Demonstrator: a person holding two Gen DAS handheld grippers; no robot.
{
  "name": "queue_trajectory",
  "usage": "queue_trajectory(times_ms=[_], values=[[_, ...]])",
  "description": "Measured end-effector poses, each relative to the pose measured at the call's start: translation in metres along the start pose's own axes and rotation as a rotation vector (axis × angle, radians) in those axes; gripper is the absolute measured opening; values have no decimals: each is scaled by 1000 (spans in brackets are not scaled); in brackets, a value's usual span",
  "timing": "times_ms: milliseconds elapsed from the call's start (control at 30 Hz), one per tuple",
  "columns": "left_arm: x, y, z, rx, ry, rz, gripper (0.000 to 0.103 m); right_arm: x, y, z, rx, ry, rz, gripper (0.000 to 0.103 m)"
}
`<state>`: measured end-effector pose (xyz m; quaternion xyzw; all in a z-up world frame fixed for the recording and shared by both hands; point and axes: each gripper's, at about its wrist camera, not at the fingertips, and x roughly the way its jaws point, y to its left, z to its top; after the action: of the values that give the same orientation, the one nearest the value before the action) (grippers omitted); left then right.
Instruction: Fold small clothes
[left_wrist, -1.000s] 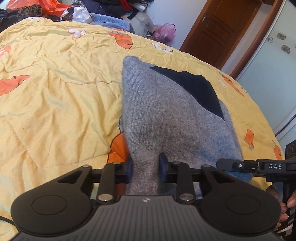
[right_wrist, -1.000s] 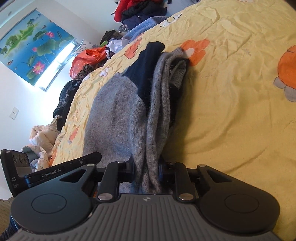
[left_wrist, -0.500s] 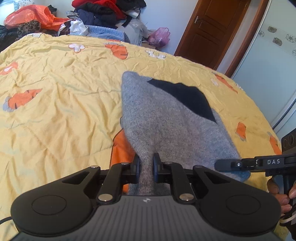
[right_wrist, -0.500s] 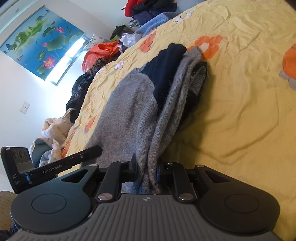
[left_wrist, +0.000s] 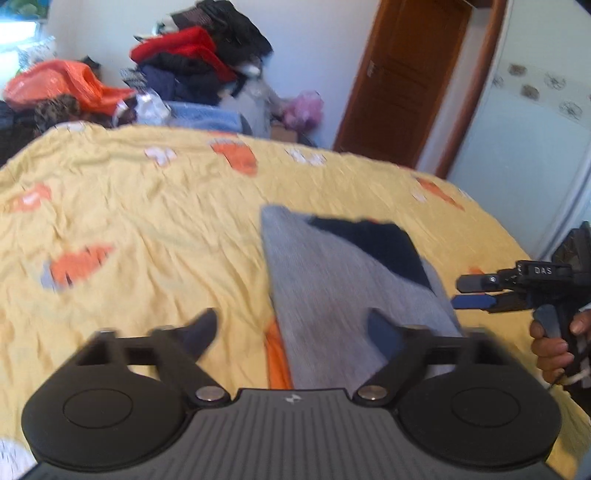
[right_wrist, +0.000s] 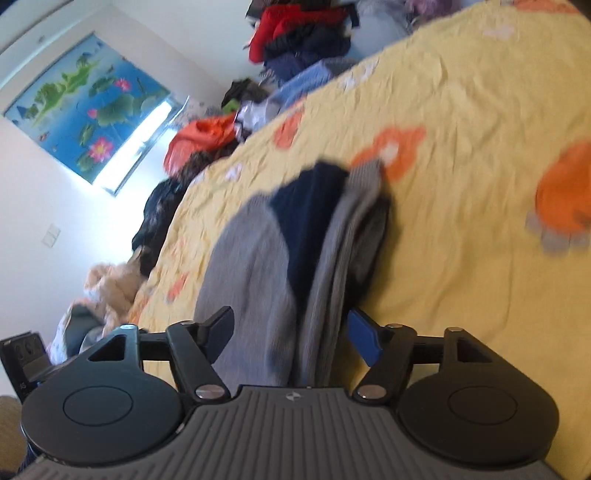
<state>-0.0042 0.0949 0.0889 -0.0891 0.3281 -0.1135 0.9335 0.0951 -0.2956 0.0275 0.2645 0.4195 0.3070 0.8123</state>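
Between hand-held gripper (right_wrist: 291, 332) fingers: sweater (right_wrist: 258, 266).

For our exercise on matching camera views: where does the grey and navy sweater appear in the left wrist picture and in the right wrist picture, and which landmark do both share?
Left wrist: the grey and navy sweater lies right of centre on the yellow bedspread, reaching down between the opening tongs.
Right wrist: the sweater runs up the middle, folded layers on edge.
Shared landmark: the red and dark clothes pile beyond the bed.
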Motion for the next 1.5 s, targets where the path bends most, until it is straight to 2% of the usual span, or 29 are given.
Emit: queue_trajectory(times_ms=[67, 133, 200, 267, 300, 333, 367, 400, 467, 600, 633, 667, 733, 767, 800, 867, 900, 933, 967, 1000, 1033, 1067, 1133, 1200, 1300, 1333, 1433, 1500], values=[[29, 0, 10, -20, 24, 31, 92, 14, -5, 23, 7, -24, -31, 74], [66, 1, 14, -74, 92, 6, 92, 35, -15, 41, 53, -25, -70, 75], [96, -1, 14, -80, 145, 37, 91, 56, -20, 53, 75, -8, -109, 75], [112, 0, 11, -98, 164, 33, 92, 75, -23, 59, 61, 14, -153, 75], [115, 0, 9, -111, 164, 23, 87, 82, -24, 60, 53, 15, -153, 72], [117, -1, 7, -119, 158, 4, 69, 85, -24, 60, 37, -5, -141, 65], [118, -1, 5, -140, 155, -23, 60, 91, -25, 62, 33, -4, -141, 37], [119, -3, 3, -164, 152, -30, 55, 98, -26, 66, 41, 17, -131, 35], [120, -12, 1, -146, 135, 3, 55, 109, -22, 75, 7, 11, -148, 33], [104, -16, 3, -93, 104, 36, 56, 118, -9, 81, -100, 66, -201, 36], [92, -16, 7, -79, 72, 69, 56, 110, -8, 81, -102, 70, -212, 38], [79, -17, 11, -62, 26, 114, 55, 99, -8, 81, -93, 53, -231, 46], [60, -24, 19, -57, -90, 182, 60, 69, 1, 77, -75, -75, -304, 49], [58, -30, 22, -63, -122, 178, 61, 55, 7, 74, -53, -153, -298, 49], [60, -39, 27, -57, -138, 159, 61, 48, 14, 70, -23, -201, -239, 49], [78, -60, 30, -2, -122, 132, 61, 52, 35, 59, -26, -210, -129, 49], [92, -71, 28, 35, -89, 138, 61, 61, 48, 54, -64, -199, -119, 50], [106, -76, 24, 62, -48, 152, 61, 73, 58, 48, -124, -184, -133, 50], [121, -79, 18, 84, -2, 179, 61, 86, 61, 42, -171, -162, -176, 49], [131, -78, 10, 110, 10, 216, 62, 100, 59, 37, -193, -127, -246, 49], [132, -78, 0, 154, -21, 233, 62, 113, 52, 31, -208, -85, -317, 45], [133, -80, -8, 210, -49, 249, 62, 117, 45, 23, -247, -92, -326, 37], [133, -80, -20, 253, -100, 257, 62, 113, 39, 8, -331, -142, -299, 34], [133, -80, -17, 250, -91, 259, 63, 111, 37, 10, -319, -139, -288, 30], [115, -80, -11, 214, -66, 252, 62, 103, 52, 17, -292, -116, -347, 28], [104, -77, -11, 184, -70, 244, 61, 90, 60, 12, -282, -132, -358, 33], [72, -77, -25, 145, -78, 205, 61, 55, 85, -19, -367, -189, -298, 43], [66, -83, -43, 171, -56, 198, 61, 51, 87, -42, -371, -139, -272, 46]])
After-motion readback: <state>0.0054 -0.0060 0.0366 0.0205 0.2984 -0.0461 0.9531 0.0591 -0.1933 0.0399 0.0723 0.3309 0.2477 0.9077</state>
